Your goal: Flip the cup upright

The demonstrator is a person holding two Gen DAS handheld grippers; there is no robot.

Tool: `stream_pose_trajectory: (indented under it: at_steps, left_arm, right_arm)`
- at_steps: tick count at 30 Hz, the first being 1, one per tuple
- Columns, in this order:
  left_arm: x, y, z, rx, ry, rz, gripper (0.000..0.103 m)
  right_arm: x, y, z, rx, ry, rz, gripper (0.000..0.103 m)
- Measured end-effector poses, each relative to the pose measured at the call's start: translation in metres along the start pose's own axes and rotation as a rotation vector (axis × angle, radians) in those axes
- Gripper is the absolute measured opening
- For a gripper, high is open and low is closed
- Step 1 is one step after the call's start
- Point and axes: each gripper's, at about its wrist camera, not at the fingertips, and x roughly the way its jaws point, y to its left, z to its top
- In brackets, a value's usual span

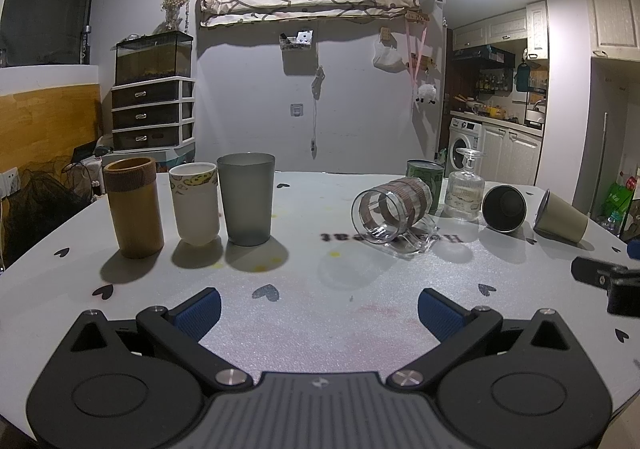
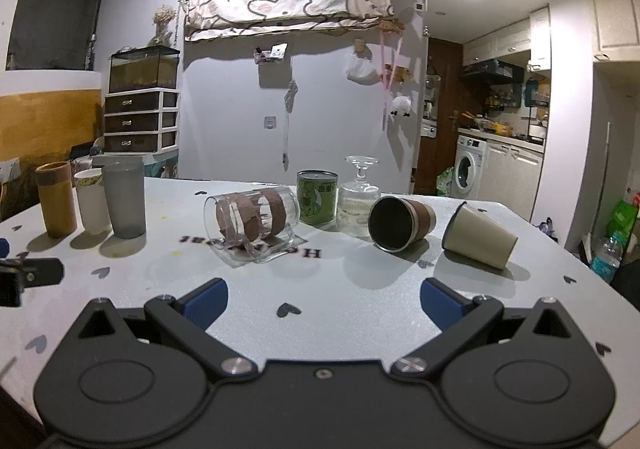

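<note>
Right now both claws are spread wide with nothing in them. The left gripper hangs low over the white table, and the right gripper does the same beside it.

Next out lies the clear glass mug, on its side with brown bands around it and its handle on the table. It could roll away if a claw bumps it, because it is round. It is glass, so it may slip from the blue pads or break if it drops.

Under the mug there is dark writing on the table, but it is upside down and partly hidden, so I cannot read it.

Further right, the dark metal cup and the tan cup are tipped over too. They lie near each other, so grabbing one may knock the other.

Behind stands a green can with a bear picture. Its writing is too small to read. A glass bottle stands just beside it.

Far left, three cups stand up already.
</note>
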Motion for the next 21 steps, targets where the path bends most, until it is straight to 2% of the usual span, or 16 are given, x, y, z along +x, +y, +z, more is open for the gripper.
stream_pose_trajectory:
  at_steps: [3,8,13,18,21]
  left_arm:
    - [0.001,-0.001,-0.001,-0.002,-0.002,0.001,0.103]
    - [0.001,-0.001,0.0,-0.01,0.001,0.0,0.103]
    - [0.001,0.002,-0.003,-0.019,-0.006,-0.018,0.103]
    - [0.007,0.002,-0.005,-0.025,0.007,-0.047,0.103]
    - [0.013,0.005,-0.006,-0.039,0.017,-0.043,0.103]
  right_arm:
    - [0.009,-0.013,0.006,-0.055,-0.008,-0.069,0.103]
    - [0.031,-0.058,0.023,-0.106,-0.023,-0.082,0.097]
    - [0.078,-0.093,0.031,-0.306,0.061,-0.18,0.097]
    - [0.125,-0.123,0.033,-0.492,0.187,-0.131,0.097]
    - [0.148,-0.139,0.035,-0.548,0.252,-0.085,0.097]
